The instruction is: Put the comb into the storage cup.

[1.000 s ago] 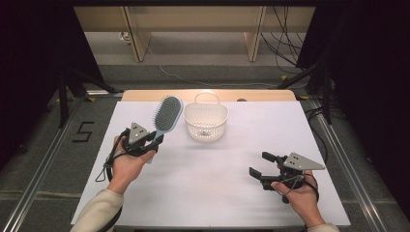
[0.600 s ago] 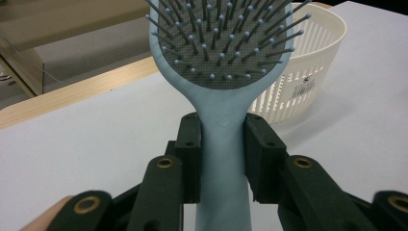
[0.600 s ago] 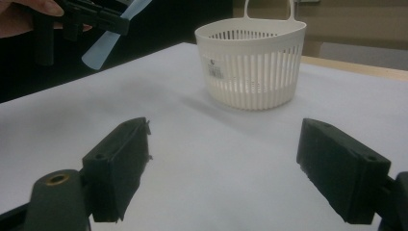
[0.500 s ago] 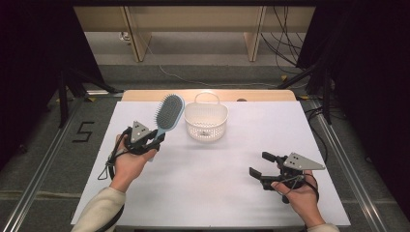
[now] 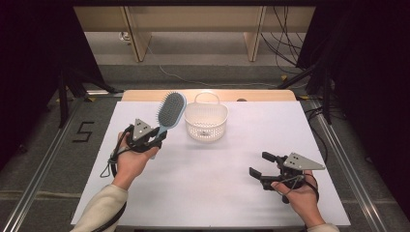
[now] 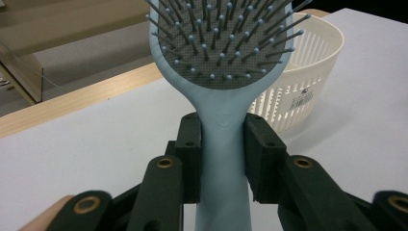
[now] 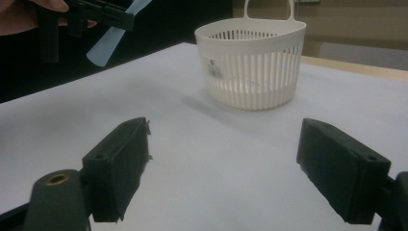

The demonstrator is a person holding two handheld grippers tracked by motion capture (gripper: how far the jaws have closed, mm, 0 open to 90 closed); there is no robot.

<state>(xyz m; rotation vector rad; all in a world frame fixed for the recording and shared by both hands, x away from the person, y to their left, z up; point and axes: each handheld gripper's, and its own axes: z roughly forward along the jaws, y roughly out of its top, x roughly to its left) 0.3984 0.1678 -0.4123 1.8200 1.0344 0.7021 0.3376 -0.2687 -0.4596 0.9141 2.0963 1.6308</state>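
The left hand-held gripper [image 6: 222, 144] is clenched on the pale blue hairbrush [image 5: 170, 112] handle, head raised just left of the white basket [image 5: 207, 122]; right hand-held gripper [image 5: 265, 166] released. Recommended: carry the head above the rim, lower it inside, then release

White table [image 5: 193, 193], cream basket [image 5: 206, 123] standing on it

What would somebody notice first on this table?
The big light-blue hairbrush, clamped by its handle in the left gripper and raised above the table's left side. Right beside it stands a white slotted basket near the far edge. The right gripper waits open near the front.
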